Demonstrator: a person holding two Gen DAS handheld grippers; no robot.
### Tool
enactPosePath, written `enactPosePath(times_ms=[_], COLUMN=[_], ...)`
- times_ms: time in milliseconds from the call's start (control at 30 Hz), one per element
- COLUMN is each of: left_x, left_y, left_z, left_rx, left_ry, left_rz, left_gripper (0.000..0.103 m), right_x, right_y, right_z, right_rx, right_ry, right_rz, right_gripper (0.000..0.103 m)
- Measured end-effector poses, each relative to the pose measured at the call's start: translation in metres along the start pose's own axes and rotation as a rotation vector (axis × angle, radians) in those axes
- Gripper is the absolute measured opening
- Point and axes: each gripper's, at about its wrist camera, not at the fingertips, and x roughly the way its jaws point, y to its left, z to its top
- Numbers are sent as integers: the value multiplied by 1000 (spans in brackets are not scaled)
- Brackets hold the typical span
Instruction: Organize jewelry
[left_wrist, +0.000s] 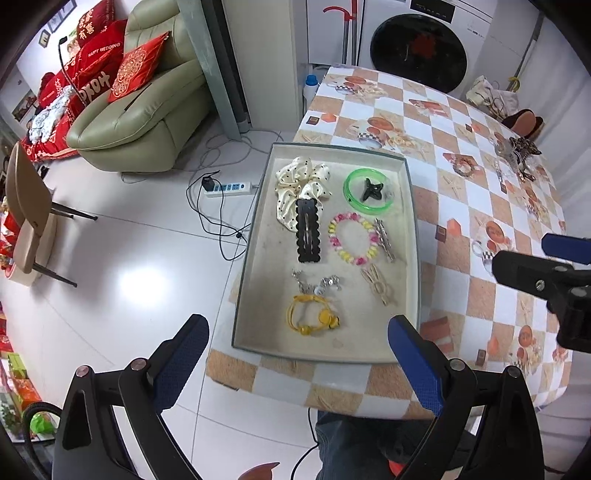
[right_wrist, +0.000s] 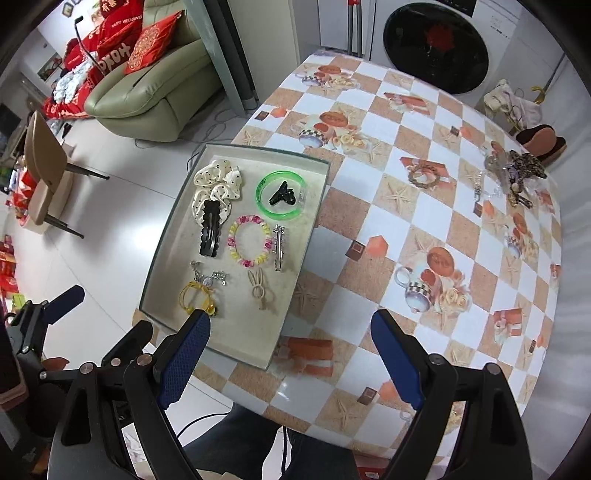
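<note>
Blue-padded jaws of both grippers stand wide apart and empty above the table, the tray half filled.

Nearest the left gripper (left_wrist: 297, 365), straight ahead at 12 o'clock, lies the tray (left_wrist: 410, 236) with the yellow bracelet (left_wrist: 312, 314) closest, then the beaded bracelet (left_wrist: 352, 238) and black clip (left_wrist: 308, 230), and the green bangle (left_wrist: 367, 190) and scrunchie (left_wrist: 301, 190) at its far end. From the right gripper (right_wrist: 290, 360) the tray sits at 11 o'clock, while the unsorted pile (right_wrist: 511, 177) rests far off at 2 o'clock near the table's far edge, so I judge the right hand the nearer for the next pick. Bare checked table (right_wrist: 369, 221) between offers open room; the tray's near rim overhangs toward the table's edge.
</note>
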Motion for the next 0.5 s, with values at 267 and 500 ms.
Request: enactPosePath(times_ms=[267,500], left_x=[-27,-36], left_y=[-4,-5], left_z=[-14,-22], left_rx=[-31,-46], left_ry=[-18,-28], left_rz=[7,15], left_gripper=[100,100], right_x=[-31,-38], right_y=[5,3], right_z=[-14,-22], right_rx=[-27,-26], right_ry=[-51,-54], right_rz=[-38,-37], right_gripper=[91,91])
